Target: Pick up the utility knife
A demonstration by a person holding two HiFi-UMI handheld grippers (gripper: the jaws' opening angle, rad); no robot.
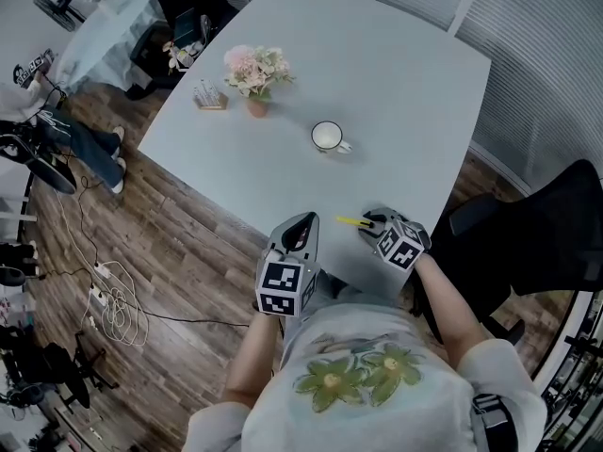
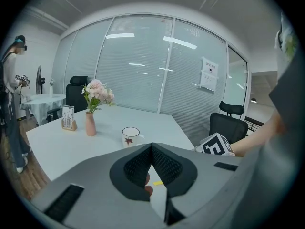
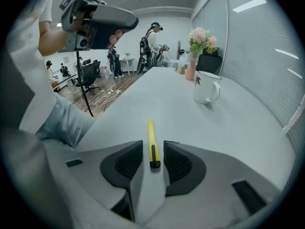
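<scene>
The yellow utility knife [image 1: 350, 221] lies flat on the white table [image 1: 377, 83] near its front edge. In the right gripper view the knife [image 3: 150, 132] runs away from me, its black end between the two pads. My right gripper [image 1: 370, 222] [image 3: 153, 146] is open and straddles that black end, with a thin gap on each side. My left gripper [image 1: 304, 222] [image 2: 152, 147] is held up off the table's front edge, jaws shut with the pads meeting at the tips and nothing between them. The right gripper's marker cube [image 2: 217, 145] shows in the left gripper view.
A white mug [image 1: 327, 137] stands mid-table beyond the knife. A pink flower vase [image 1: 256, 73] and a small card holder [image 1: 210, 97] sit at the far left. A black office chair [image 1: 537, 234] is at my right; cables [image 1: 113, 299] lie on the wooden floor.
</scene>
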